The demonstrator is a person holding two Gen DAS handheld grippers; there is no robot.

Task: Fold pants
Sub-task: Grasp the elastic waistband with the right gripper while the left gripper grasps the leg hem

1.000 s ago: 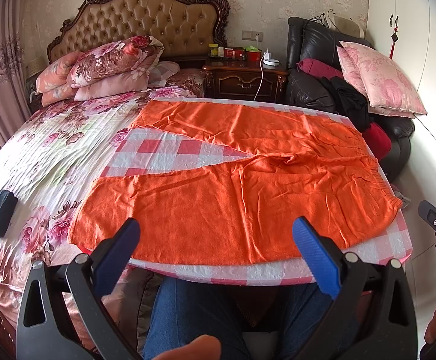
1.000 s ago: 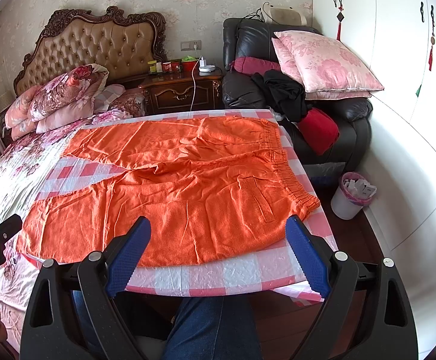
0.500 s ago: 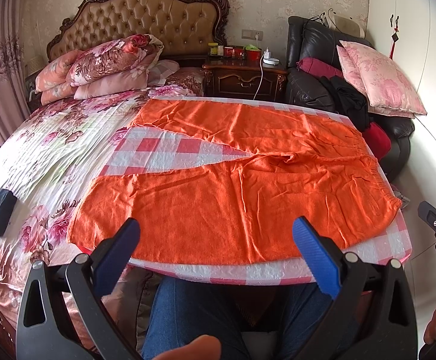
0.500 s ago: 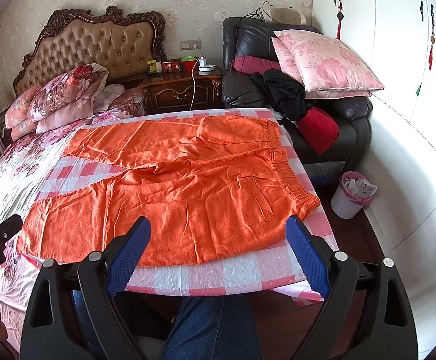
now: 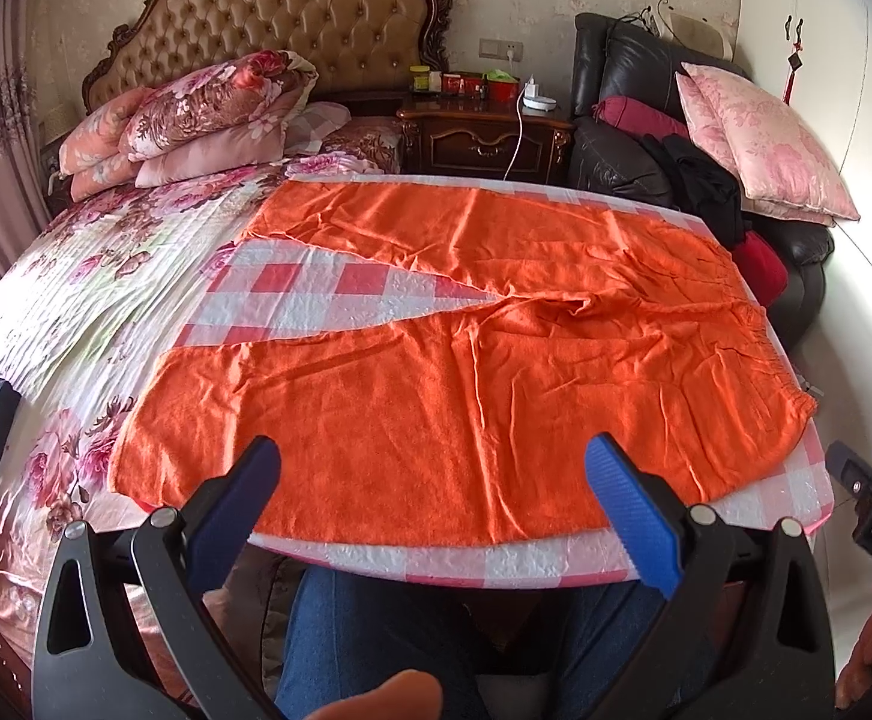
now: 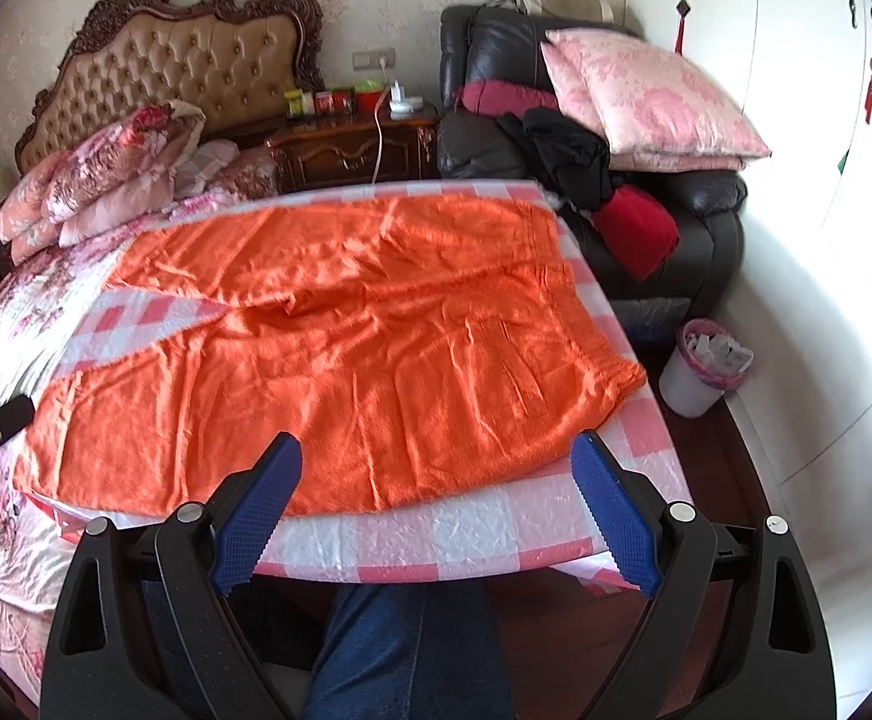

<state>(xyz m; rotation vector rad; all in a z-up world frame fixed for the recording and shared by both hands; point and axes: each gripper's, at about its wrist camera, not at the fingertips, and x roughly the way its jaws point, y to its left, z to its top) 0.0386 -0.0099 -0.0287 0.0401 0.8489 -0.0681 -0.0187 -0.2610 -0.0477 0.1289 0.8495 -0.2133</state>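
Left hand-held gripper and right hand-held gripper both gape wide, holding nothing, at lower frame. One pair of orange pants fills mid-frame on the checked bench.

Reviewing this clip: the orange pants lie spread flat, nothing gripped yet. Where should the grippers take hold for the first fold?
Probably along the near edge of the pants: left gripper at the near leg's hem corner, right gripper at the near waistband corner, both coming in low from the person's side. The legs splay in a V, so the near leg can be lifted over onto the far one.
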